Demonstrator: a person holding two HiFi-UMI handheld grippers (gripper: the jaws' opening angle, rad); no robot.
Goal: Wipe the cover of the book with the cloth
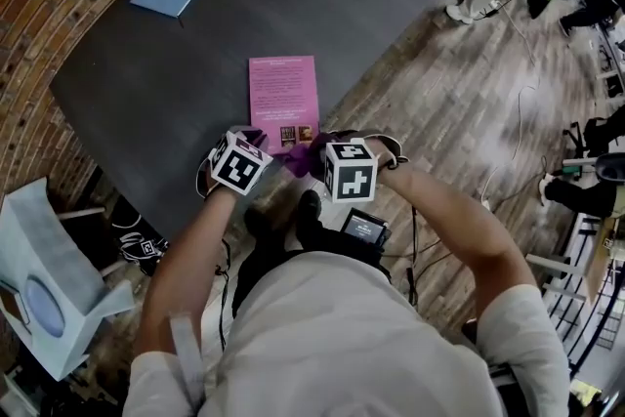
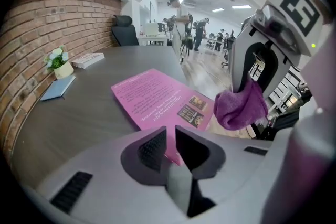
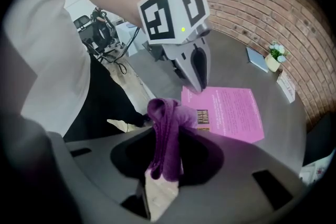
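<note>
Right gripper: clamped on the purple cloth. It's pinched mid-bunch, with a folded wad sticking out past the tips. It hangs just off the near short edge of the book, not touching the cover.

Left gripper: jaws a narrow slit apart, nothing in them. It hovers beside the right one, just off the book's near left corner.

Book: pink cover up, flat on the dark table, with its near short edge close to the table edge on my side.

Handling, my read:
- Cloth is soft, limp and light, with no stiffness. It'll smear flat under pressure, so the wad needs pressing down, not dragging by a loose tail. Grip looks deep enough.
- Book looks like a thin paperback, light, cover probably smooth. I expect it to skate on the table under a wipe stroke.
- I'd pin it with the left tips on the near left corner and wipe away from that corner.
</note>
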